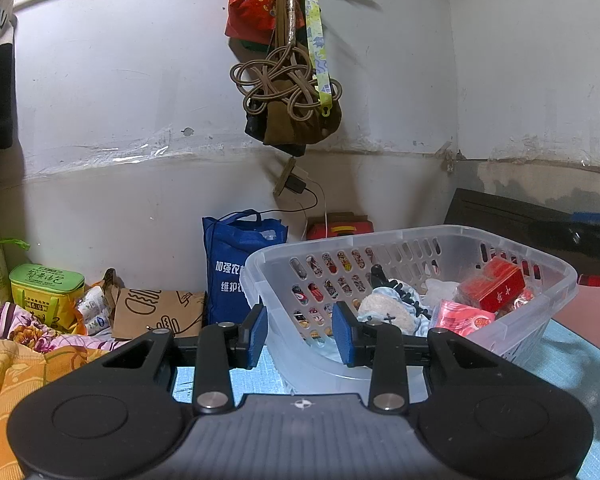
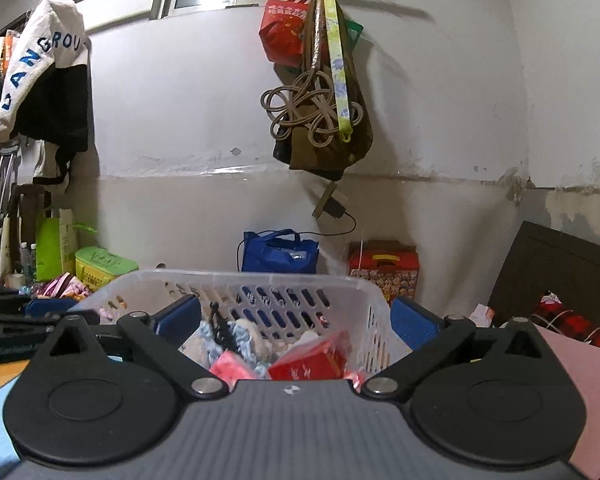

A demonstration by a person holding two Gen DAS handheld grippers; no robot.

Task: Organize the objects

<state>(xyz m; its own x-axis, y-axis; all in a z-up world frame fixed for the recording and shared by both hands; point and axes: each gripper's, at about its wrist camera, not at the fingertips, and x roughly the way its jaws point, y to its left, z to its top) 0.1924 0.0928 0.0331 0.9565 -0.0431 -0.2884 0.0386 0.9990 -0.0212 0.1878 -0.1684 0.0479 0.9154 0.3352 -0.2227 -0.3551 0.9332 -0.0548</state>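
Note:
A clear plastic basket stands on a light blue surface. It holds a red box, a pink packet, a plush toy and a black clip. My left gripper is open, with the basket's near left corner between its blue pads. In the right wrist view the basket is straight ahead with the red box and pink packet inside. My right gripper is wide open at the basket's near side, empty.
A blue tote bag, a brown paper bag, a green-yellow box and floral bedding lie to the left. A red gift box stands by the wall. Bags and cords hang from a rail. A dark board leans at right.

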